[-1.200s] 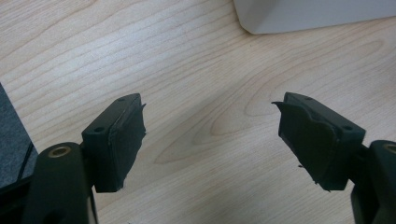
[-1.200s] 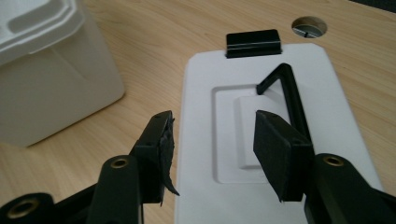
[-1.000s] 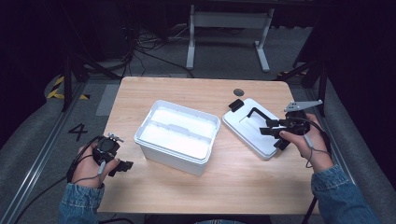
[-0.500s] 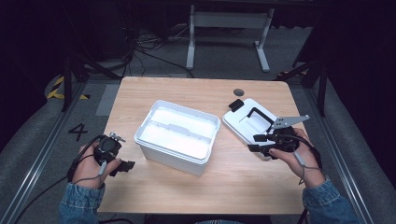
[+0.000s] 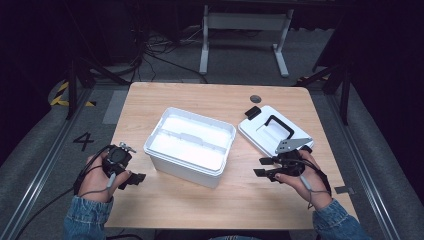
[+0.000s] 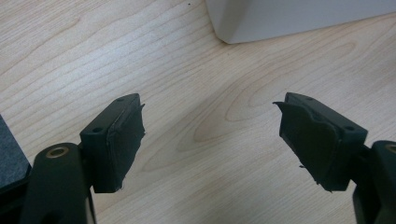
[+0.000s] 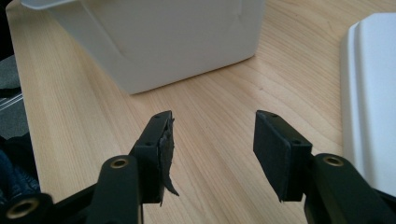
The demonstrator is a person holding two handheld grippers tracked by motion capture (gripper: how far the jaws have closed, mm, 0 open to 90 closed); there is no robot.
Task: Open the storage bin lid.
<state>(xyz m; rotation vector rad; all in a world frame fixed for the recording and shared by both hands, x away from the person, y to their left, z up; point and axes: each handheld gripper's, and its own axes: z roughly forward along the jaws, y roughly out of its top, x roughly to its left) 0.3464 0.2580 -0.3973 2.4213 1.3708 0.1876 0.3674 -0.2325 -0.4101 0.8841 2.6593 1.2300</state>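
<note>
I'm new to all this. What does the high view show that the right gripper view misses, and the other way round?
High view alone: the black handle on the flat white plastic lid, the person's hands, the left hand-held gripper, the floor beyond.

Right gripper view alone: the right hand-held gripper close up, jaws apart over bare wood, one pad frayed.

Both: the open white plastic box, the lid, the light wooden table.

Light wooden table (image 5: 200, 100) bearing an open white bin (image 5: 190, 145), its lid (image 5: 272, 131) just beside.
</note>
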